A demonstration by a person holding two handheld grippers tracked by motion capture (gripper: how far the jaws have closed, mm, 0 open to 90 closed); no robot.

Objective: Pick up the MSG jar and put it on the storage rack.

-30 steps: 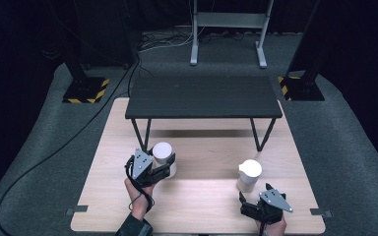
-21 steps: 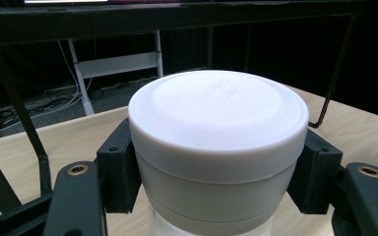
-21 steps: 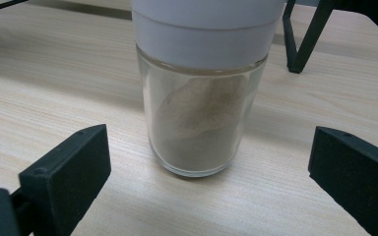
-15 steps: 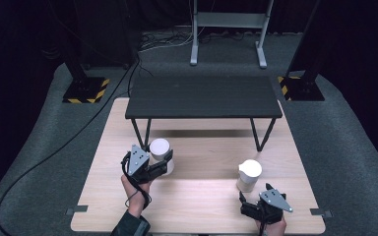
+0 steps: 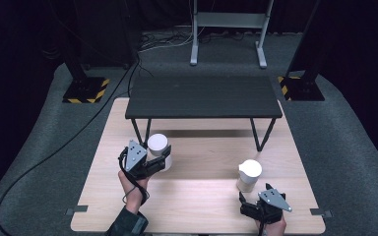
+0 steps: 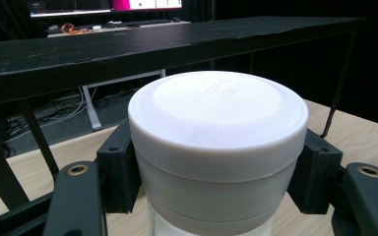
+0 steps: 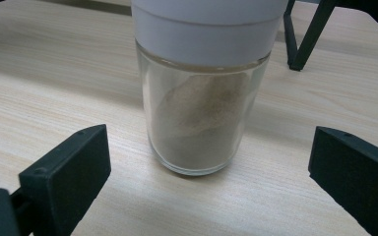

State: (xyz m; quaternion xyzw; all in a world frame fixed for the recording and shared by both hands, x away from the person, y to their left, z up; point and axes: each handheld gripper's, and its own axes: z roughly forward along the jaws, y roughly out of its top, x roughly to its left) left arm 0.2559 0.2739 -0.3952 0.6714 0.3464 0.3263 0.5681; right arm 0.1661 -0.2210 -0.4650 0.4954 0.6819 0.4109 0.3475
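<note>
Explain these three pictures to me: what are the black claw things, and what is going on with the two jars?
No robot here: a person holds a hand-held two-jaw tool in each hand. The high view looks down on a wooden table with a small black bench standing on it. The other two pictures come from cameras riding on the tools, looking along their jaws. The left gripper is clamped on the white lid of one jar. The right gripper sits open just short of the second jar, a glass one with a white lid and brownish powder inside, its jaws apart on either side and not touching it.
</note>
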